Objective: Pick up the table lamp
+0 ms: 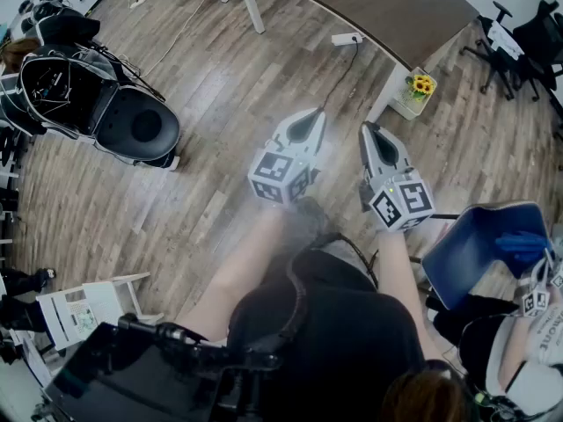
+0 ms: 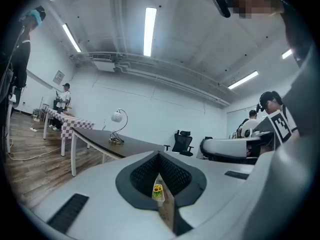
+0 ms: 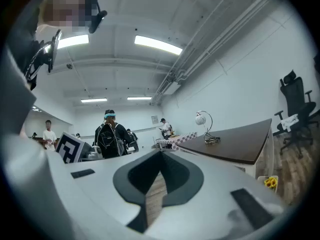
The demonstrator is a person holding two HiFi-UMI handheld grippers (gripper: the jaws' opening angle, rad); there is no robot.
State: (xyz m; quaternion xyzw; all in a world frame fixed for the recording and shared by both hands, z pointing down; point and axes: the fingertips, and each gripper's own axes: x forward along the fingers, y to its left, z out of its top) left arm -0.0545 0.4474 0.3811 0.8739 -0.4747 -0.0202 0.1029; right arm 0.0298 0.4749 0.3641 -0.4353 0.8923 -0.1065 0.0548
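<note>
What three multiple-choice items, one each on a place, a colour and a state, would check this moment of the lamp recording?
1. Where does the table lamp stand?
A. on the floor
B. on the dark brown table
C. on a chair

2. What colour are the flowers on the floor beside the table leg?
A. red
B. white
C. yellow

3. How do the fingers of the left gripper and the right gripper stand?
A. shut, with nothing between them
B. shut on the lamp
C. wide open

Key: 1 B, its base rests on the tabletop in both gripper views; 2 C, yellow blooms show in the head view; 3 A, each pair of fingers meets, with the lamp far off.
</note>
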